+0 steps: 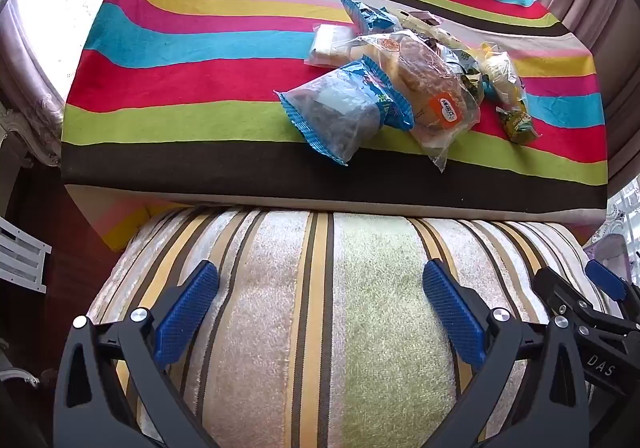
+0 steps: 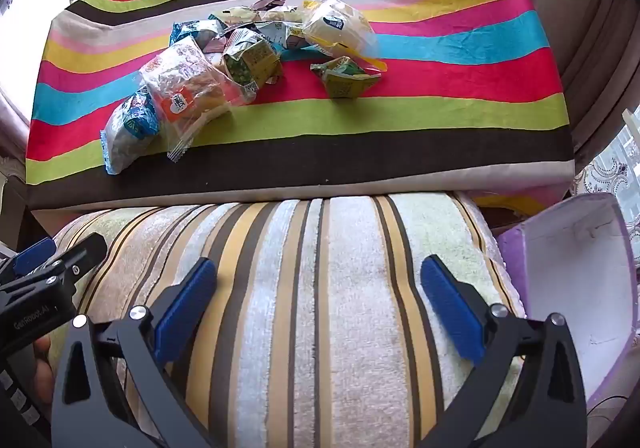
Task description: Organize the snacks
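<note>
A pile of snack packets lies on a table with a bright striped cloth. It holds a blue-edged clear bag, a bread bag with an orange label and green packets. The pile shows in the right wrist view, with one green packet lying apart. My left gripper is open and empty over a striped cushion, well short of the table. My right gripper is open and empty beside it, also over the cushion.
A striped plush cushion lies between the grippers and the table's front edge. An open purple box with a white inside stands at the right. Curtains hang behind the table. A white slatted object is at far left.
</note>
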The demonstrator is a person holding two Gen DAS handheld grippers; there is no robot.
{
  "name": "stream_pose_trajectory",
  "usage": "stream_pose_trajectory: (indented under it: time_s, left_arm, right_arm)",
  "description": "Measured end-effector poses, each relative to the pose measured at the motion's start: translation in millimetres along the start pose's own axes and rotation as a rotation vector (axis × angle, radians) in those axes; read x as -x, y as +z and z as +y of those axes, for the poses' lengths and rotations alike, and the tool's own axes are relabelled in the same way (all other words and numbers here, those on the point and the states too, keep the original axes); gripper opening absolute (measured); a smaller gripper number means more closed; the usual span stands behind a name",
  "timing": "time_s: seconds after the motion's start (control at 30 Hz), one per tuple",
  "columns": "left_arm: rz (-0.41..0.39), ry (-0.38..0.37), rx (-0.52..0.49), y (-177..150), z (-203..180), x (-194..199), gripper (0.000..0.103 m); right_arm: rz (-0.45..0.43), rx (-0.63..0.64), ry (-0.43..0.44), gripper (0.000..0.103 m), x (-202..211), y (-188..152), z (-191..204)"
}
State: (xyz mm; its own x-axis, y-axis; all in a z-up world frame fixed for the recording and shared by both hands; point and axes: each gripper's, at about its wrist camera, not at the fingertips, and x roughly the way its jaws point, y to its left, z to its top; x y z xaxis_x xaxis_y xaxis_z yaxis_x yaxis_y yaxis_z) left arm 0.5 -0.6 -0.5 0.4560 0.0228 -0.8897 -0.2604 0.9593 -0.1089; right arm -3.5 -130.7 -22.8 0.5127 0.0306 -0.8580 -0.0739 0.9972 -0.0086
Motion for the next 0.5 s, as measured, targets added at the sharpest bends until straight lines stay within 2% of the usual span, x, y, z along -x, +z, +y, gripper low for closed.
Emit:
stream_pose_trajectory:
  time_s: [0.5]
  left_arm:
    - [-0.005, 0.014, 0.011, 2.0, 4.2, -5.7, 0.099]
  right_arm:
    - [0.006, 0.0, -0.002, 0.102, 0.4, 1.0, -0.6]
